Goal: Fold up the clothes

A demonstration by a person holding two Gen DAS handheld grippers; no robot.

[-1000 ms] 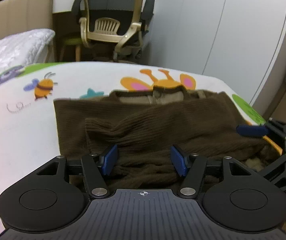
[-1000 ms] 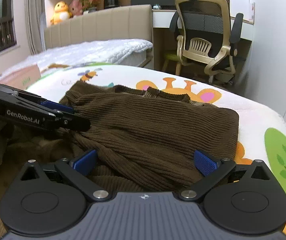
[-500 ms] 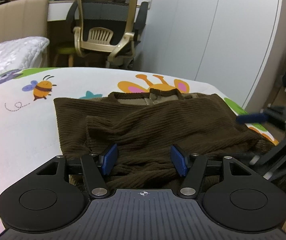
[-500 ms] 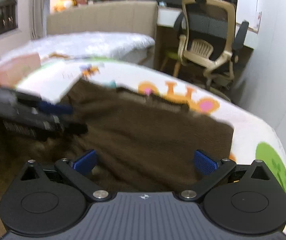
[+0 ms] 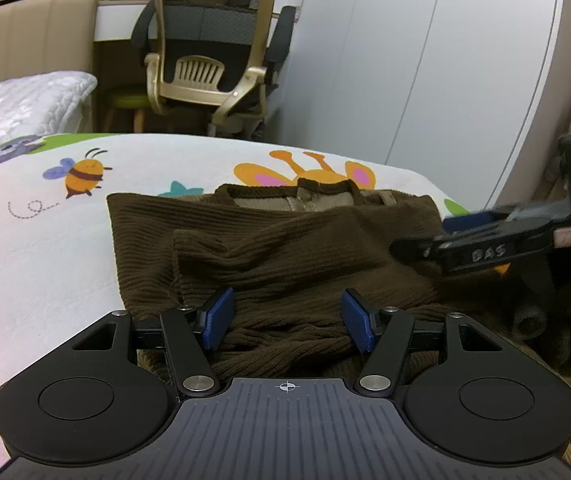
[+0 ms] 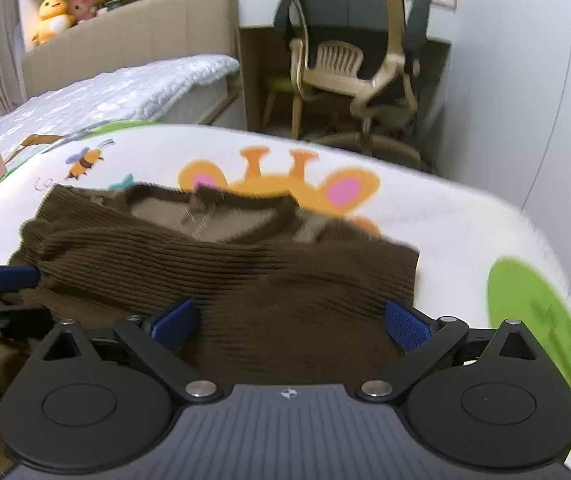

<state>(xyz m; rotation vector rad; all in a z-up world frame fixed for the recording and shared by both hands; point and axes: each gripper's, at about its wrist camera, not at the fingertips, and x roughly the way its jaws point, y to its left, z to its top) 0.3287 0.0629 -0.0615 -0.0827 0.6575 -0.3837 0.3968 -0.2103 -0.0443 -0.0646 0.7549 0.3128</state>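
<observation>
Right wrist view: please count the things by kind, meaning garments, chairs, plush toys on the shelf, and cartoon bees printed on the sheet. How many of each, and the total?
Garments: 1, brown knit sweater
Chairs: 1, office chair
Plush toys: 2, yellow and pink
Cartoon bees: 1, bee print
Total: 5

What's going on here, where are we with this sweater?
A person is working a brown sweater on a cartoon-print mat with two handheld claws. It lies partly folded, a sleeve across the body, collar toward the chair. The left claw sits open over the near hem, gripping nothing. The right claw is open too, over the sweater's right side, its view blurred. No fabric is pinched in either.
</observation>
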